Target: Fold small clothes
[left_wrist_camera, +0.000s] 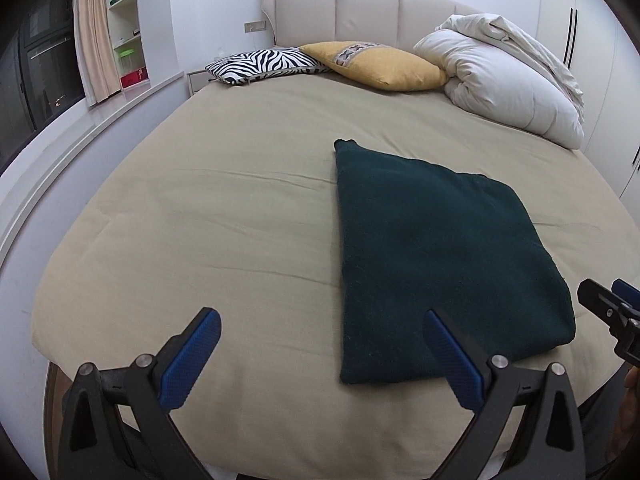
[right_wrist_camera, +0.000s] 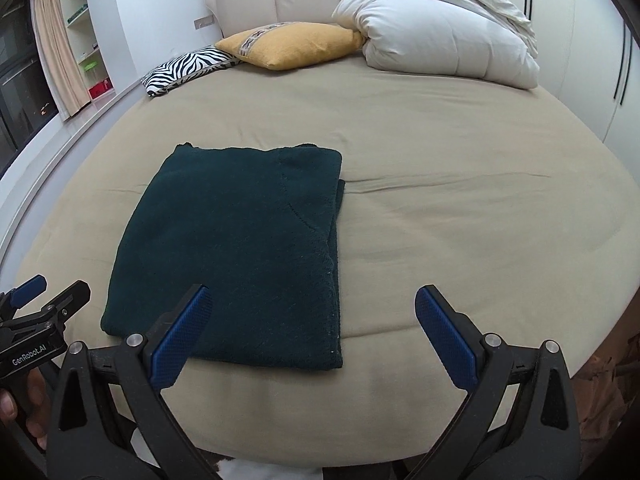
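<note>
A dark green garment (left_wrist_camera: pixel 436 256) lies folded into a flat rectangle on the beige bed sheet (left_wrist_camera: pixel 224 208). It also shows in the right wrist view (right_wrist_camera: pixel 236 248). My left gripper (left_wrist_camera: pixel 322 354) is open and empty, held near the bed's front edge, its right finger over the garment's near left corner. My right gripper (right_wrist_camera: pixel 310 328) is open and empty, its left finger over the garment's near edge. The right gripper shows at the right edge of the left wrist view (left_wrist_camera: pixel 612 308); the left gripper shows at the left edge of the right wrist view (right_wrist_camera: pixel 44 304).
At the head of the bed lie a zebra-striped pillow (left_wrist_camera: pixel 260 65), a yellow pillow (left_wrist_camera: pixel 376 65) and a bundled white duvet (left_wrist_camera: pixel 508 80), against a padded headboard (left_wrist_camera: pixel 368 8). A window ledge (left_wrist_camera: pixel 80 132) runs along the left; wardrobe doors (left_wrist_camera: pixel 600 40) stand at right.
</note>
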{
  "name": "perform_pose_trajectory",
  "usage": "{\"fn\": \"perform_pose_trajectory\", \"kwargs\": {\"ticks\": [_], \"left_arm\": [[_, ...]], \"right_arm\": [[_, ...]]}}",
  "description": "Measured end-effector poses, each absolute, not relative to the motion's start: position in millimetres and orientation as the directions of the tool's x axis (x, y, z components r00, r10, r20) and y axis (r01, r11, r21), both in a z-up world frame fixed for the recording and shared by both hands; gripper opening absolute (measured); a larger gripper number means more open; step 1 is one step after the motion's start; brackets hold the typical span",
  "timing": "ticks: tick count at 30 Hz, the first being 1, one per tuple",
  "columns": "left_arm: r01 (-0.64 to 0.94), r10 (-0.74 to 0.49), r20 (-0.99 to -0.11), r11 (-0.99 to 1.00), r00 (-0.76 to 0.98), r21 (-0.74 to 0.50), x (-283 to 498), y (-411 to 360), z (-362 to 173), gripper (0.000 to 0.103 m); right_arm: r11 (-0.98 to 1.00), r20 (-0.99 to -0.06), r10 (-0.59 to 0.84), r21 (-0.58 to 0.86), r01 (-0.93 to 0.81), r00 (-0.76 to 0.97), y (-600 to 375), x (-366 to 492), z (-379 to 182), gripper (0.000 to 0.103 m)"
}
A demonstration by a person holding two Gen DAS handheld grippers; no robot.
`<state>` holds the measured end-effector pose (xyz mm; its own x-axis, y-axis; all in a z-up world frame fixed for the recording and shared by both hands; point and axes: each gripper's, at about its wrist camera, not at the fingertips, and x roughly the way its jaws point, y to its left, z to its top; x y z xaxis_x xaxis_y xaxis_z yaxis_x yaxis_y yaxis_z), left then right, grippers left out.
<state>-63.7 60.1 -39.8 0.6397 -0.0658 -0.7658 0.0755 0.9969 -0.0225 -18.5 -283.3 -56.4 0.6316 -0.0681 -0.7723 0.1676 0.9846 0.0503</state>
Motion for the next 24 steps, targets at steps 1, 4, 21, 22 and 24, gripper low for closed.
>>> {"fn": "perform_pose_trajectory", "kwargs": {"ticks": [1, 4, 21, 22, 24], "left_arm": [[0.076, -0.066, -0.766, 0.997, 0.64, -0.023, -63.7, 60.1, -39.8, 0.103], [0.076, -0.066, -0.765, 0.997, 0.64, -0.022, -64.0, 59.9, -40.1, 0.103], [0.082, -0.066, -0.763, 0.997, 0.643, -0.017, -63.6, 58.6, -41.7, 0.103], [0.082, -0.065, -0.763, 0.996, 0.643, -0.016, -63.5, 58.8, -41.7, 0.103], [0.083, -0.065, -0.763, 0.996, 0.643, -0.016, -63.3, 58.7, -42.1, 0.103]], "right_arm": [[0.985, -0.774, -0.066, 0.05, 0.166, 0.63, -282.7, -17.8, -57.1, 0.103], [0.985, -0.777, -0.066, 0.049, 0.164, 0.626, -281.4, -17.2, -58.0, 0.103], [0.986, -0.784, -0.062, 0.046, 0.157, 0.618, -277.6, -15.3, -61.8, 0.103], [0.987, -0.784, -0.061, 0.046, 0.156, 0.617, -277.7, -15.4, -61.8, 0.103], [0.987, -0.784, -0.061, 0.045, 0.155, 0.618, -277.9, -15.7, -61.5, 0.103]]}}
